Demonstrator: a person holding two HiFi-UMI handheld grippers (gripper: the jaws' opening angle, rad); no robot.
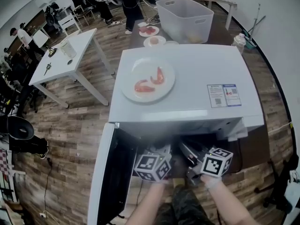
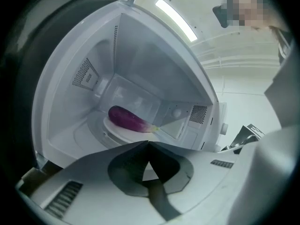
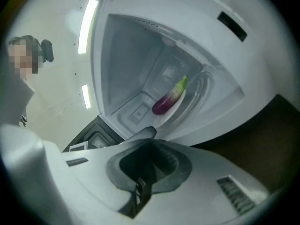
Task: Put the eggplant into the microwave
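- The left gripper (image 2: 149,143) has its jaws brought together at the tips, with nothing between them
- The right gripper (image 3: 148,135) is likewise closed and empty
- Both are level with the open mouth of the microwave (image 1: 197,69), side by side and just short of the cavity
- The eggplant (image 2: 127,118) lies on its side on the white turntable (image 2: 115,131), well apart from either gripper
- The door (image 1: 105,172) swings wide to the left, so the cavity front is unobstructed
- On the microwave's top sits a white plate (image 1: 147,80) with what looks like shrimp
- Wood floor (image 1: 79,125) all round; a white table (image 1: 65,55) and a plastic bin (image 1: 186,13) stand farther off
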